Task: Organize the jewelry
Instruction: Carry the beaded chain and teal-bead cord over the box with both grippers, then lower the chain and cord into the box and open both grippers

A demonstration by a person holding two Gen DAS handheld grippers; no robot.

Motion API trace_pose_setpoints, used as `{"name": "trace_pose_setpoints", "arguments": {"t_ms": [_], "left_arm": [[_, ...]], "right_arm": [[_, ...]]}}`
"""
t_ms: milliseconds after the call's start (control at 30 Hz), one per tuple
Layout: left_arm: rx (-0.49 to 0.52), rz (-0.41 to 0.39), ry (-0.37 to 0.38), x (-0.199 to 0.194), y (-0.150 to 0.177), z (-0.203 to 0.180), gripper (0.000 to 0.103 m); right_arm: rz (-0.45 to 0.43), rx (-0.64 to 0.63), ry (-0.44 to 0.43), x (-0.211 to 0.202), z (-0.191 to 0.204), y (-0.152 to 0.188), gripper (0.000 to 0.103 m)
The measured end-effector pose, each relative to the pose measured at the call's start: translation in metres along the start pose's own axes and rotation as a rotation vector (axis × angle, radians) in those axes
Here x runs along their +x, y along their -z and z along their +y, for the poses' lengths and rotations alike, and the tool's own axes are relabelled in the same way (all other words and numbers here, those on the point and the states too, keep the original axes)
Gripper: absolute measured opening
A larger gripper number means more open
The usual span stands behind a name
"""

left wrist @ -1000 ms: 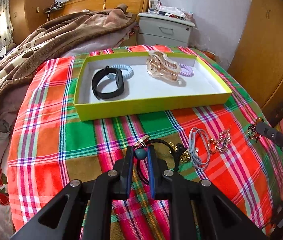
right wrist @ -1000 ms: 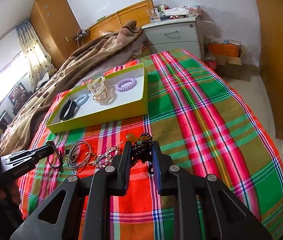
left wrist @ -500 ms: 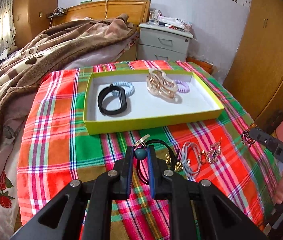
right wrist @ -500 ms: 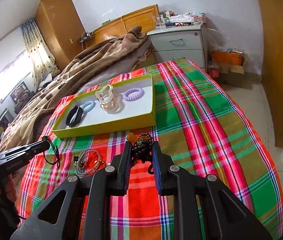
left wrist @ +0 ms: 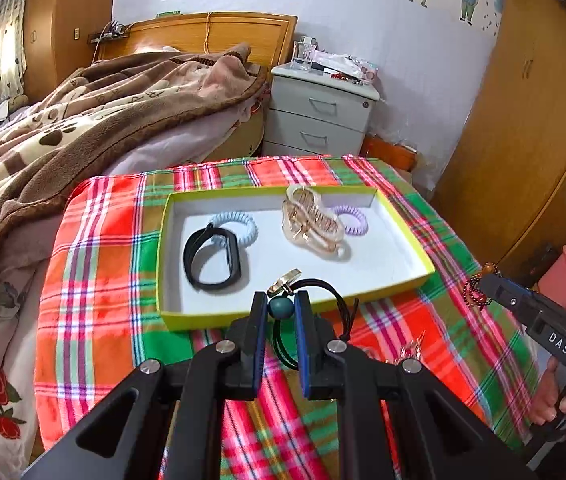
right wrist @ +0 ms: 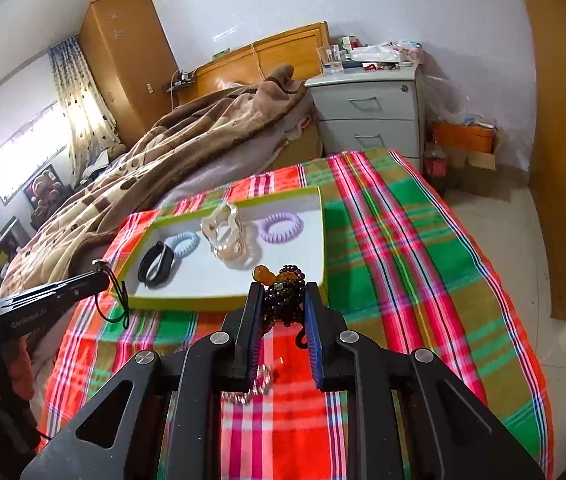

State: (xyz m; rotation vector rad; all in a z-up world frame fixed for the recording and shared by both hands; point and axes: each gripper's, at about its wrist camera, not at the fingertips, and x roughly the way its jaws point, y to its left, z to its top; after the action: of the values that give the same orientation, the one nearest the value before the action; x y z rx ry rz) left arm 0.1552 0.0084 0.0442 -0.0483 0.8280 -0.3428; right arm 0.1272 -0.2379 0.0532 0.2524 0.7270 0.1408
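Observation:
A yellow-green box (left wrist: 417,254) (right wrist: 219,302) lies on the plaid cloth. In it are a black band (left wrist: 213,260) (right wrist: 157,266), a pale blue coil tie (left wrist: 239,224), a clear hair claw (left wrist: 313,224) (right wrist: 227,236) and a purple coil tie (left wrist: 353,220) (right wrist: 281,228). My left gripper (left wrist: 281,308) (right wrist: 103,276) is shut on a black cord necklace with a teal bead (left wrist: 281,307), held above the box's near wall. My right gripper (right wrist: 283,300) (left wrist: 483,280) is shut on a dark bead bracelet (right wrist: 285,300) with an amber piece, above the box's near right corner.
Loose jewelry (right wrist: 251,386) (left wrist: 413,350) lies on the plaid cloth (right wrist: 403,248) under the grippers. A brown blanket (left wrist: 83,128) covers the bed at left. A grey nightstand (left wrist: 319,112) stands behind, wooden wardrobes (left wrist: 531,120) at right.
Both grippers have risen and moved toward the box, each carrying its piece. The necklace and bracelet now hang clear of the cloth, and the loose jewelry has slipped under the fingers in view.

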Motion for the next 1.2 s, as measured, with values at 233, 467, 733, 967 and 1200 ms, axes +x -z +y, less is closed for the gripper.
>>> {"name": "trace_pose_setpoints", "arguments": {"t_ms": [233,467,733,967,1200], "left_arm": [[-0.022,-0.003,0.027,0.014,-0.019,-0.003,0.014],[-0.025,0.024,0.026,0.041,-0.036,-0.001,0.014],[-0.041,0.098,0.02,0.082,-0.043,0.004,0.014],[-0.043,0.147,0.017,0.108,-0.045,0.01,0.014],[-0.052,0.177,0.014,0.122,-0.043,0.011,0.014]], "right_arm": [[0.016,-0.01,0.003,0.025,0.003,-0.019,0.02],[0.06,-0.01,0.011,0.058,0.0,-0.032,0.02],[0.135,-0.041,0.026,0.1,0.001,-0.038,0.02],[0.184,-0.068,0.042,0.121,0.001,-0.037,0.02],[0.205,-0.101,0.066,0.132,0.003,-0.035,0.02]]}}
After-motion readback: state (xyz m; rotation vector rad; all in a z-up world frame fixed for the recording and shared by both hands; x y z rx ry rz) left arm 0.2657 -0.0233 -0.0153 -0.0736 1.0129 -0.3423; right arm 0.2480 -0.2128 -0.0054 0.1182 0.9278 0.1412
